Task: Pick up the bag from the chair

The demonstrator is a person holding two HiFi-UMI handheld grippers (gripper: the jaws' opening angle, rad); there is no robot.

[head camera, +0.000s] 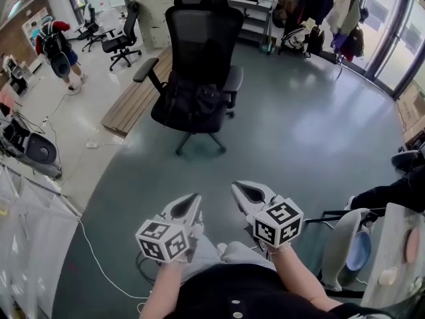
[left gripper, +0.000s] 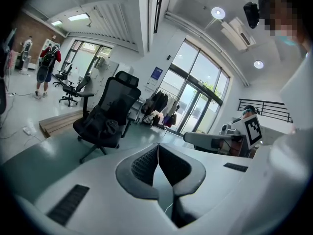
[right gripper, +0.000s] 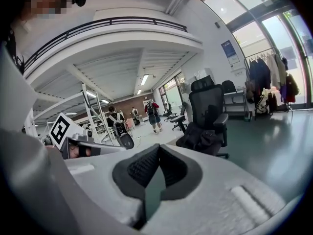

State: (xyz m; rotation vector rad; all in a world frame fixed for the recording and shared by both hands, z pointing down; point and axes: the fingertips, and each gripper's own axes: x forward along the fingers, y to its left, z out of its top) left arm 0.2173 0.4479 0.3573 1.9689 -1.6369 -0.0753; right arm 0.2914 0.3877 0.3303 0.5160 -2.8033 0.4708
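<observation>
Your left gripper (head camera: pixel 190 202): jaws fully together, nothing between them, held low in front of you. Straight ahead of both sets of jaws, and well apart from them, the black office chair (head camera: pixel 203 32) stands on the grey-green floor (head camera: pixel 292 131). The black bag (head camera: pixel 192 102) lies slumped on the chair seat against the backrest, with neither gripper touching it. From the left jaws it sits ahead and off to the left of the tips. From the right jaws it sits ahead and off to the right. Your right gripper (head camera: pixel 240 189): jaws also pressed together, empty, near the left one.
</observation>
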